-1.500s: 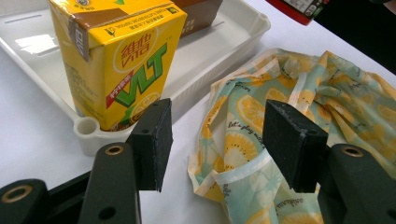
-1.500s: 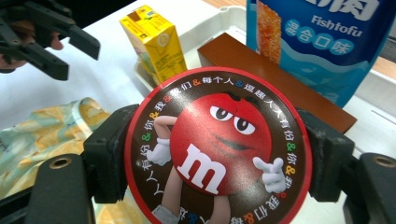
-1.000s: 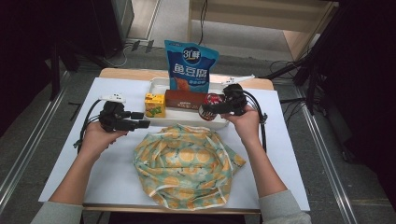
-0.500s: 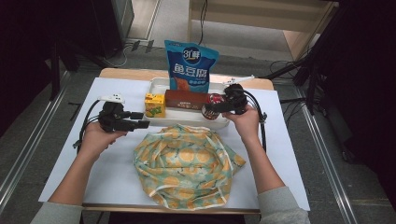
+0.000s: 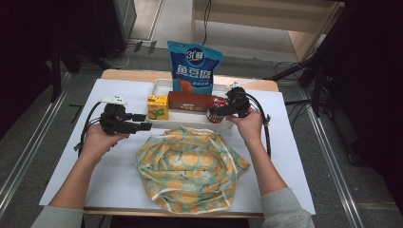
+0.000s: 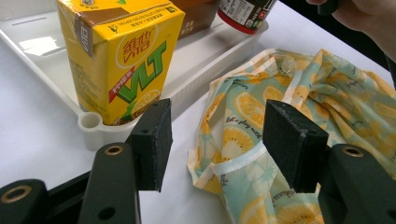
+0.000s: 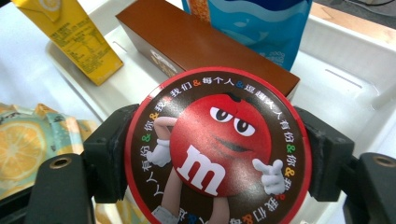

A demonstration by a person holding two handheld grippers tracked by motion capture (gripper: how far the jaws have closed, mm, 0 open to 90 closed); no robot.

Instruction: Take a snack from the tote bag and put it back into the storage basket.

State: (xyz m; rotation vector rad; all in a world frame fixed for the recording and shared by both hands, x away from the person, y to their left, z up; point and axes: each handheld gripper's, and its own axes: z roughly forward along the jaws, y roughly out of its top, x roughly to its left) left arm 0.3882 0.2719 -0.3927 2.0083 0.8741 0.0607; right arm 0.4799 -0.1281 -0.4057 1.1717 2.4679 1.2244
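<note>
My right gripper (image 5: 219,112) (image 7: 215,154) is shut on a round M&M's can (image 5: 215,114) (image 7: 215,144) with a red lid, held at the front right of the white tray (image 5: 190,119) (image 7: 345,70). I cannot tell whether the can rests on the tray or hangs just above it. In the tray stand a yellow lemon-tea carton (image 5: 157,107) (image 6: 123,60), a brown box (image 5: 192,101) (image 7: 205,51) and a blue snack bag (image 5: 195,66) (image 7: 252,23). My left gripper (image 5: 146,125) (image 6: 219,140) is open and holds nothing, just left of the tray's front corner.
A lemon-print cloth bag (image 5: 187,166) (image 6: 289,93) lies crumpled on the white table cover (image 5: 114,166) in front of the tray, between my forearms. The table's wooden far edge (image 5: 128,73) shows behind the tray. Cables trail from both grippers.
The right gripper with the can has shifted slightly to the right along the tray's front. The left gripper has hardly moved.
</note>
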